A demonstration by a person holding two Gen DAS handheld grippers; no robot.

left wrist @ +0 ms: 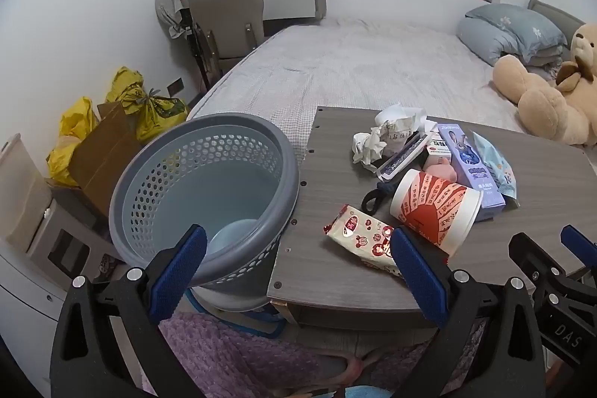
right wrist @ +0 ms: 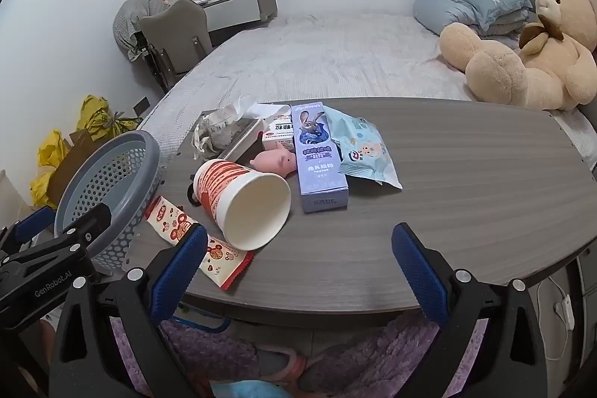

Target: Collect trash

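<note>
Both the left gripper (left wrist: 298,271) and right gripper (right wrist: 298,271) hang wide open and empty over the desk's (right wrist: 466,181) near edge. Its right half lies bare; a tipped paper cup (right wrist: 238,204) and wrappers (right wrist: 197,230) crowd the left edge beside the basket (left wrist: 201,181)

The tabletop (right wrist: 447,174) looks like grey wood-grain laminate, matt and smooth. The bin (left wrist: 209,181) is grey plastic with a perforated wall and a smooth, faintly shiny rim. The cup (right wrist: 238,200) lying on its side is paper — printed red outside, plain matt white inside. The near snack wrapper (left wrist: 362,241) is glossy film; the crumpled paper (left wrist: 388,133) on the far side is creased and dull. The purple box (right wrist: 317,155) is smooth printed card. Both grippers' pads (right wrist: 179,271) are blue, finely textured rubber on matt black plastic.
</note>
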